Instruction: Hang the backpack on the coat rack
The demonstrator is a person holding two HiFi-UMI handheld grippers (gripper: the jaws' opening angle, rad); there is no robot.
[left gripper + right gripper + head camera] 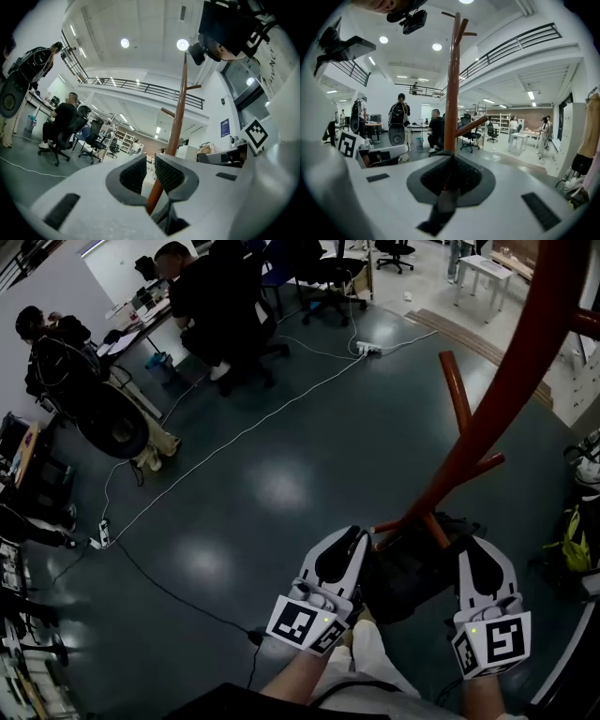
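Head view: L claw narrow, R claw shut, both on black backpack by red coat rack.

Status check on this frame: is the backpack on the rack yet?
Left gripper and right gripper low, jaws on backpack straps. Backpack at rack base, not hung. Nothing blocking seen.
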